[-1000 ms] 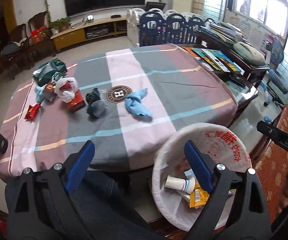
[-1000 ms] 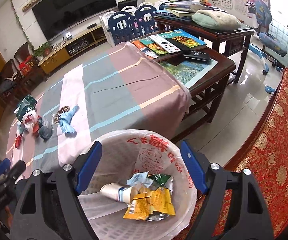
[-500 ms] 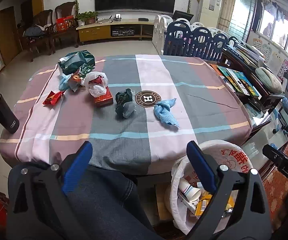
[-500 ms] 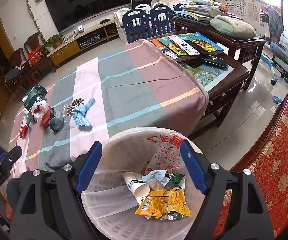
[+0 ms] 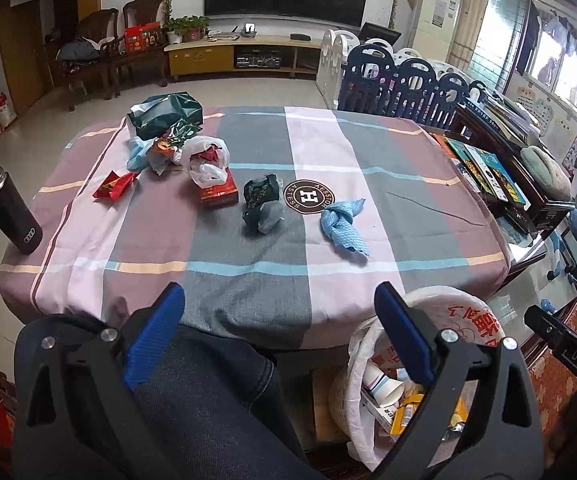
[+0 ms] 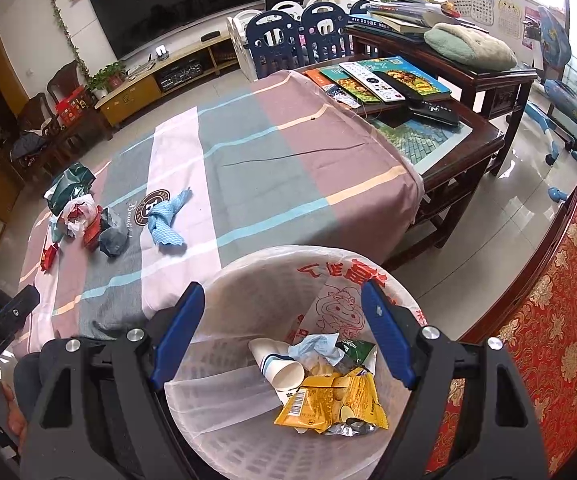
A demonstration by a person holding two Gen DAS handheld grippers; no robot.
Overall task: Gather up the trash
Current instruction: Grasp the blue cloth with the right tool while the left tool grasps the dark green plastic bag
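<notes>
A white lined trash basket [image 6: 248, 280] stands beside the table and holds a paper cup [image 6: 278, 366], a yellow wrapper [image 6: 328, 400] and other scraps; it also shows in the left wrist view [image 5: 460, 308]. On the striped tablecloth [image 5: 248, 152] lie a blue cloth [image 5: 342, 224], a dark crumpled wrapper [image 5: 262, 204], a red box [image 5: 218, 194], a white plastic bag [image 5: 206, 158], a red wrapper [image 5: 114, 186] and a green bag [image 5: 164, 116]. My left gripper [image 5: 280, 308] is open and empty at the table's near edge. My right gripper [image 6: 282, 304] is open and empty over the basket.
A black tumbler [image 5: 8, 212] stands at the table's left edge. A dark wooden side table [image 6: 448, 120] with books and remotes stands to the right. A red patterned seat [image 6: 548, 320] is at the far right. My knee in jeans [image 5: 208, 380] is below the left gripper.
The left gripper has risen and swung left, so the table now fills its view. The right gripper has shifted slightly over the basket. Both stay open.
</notes>
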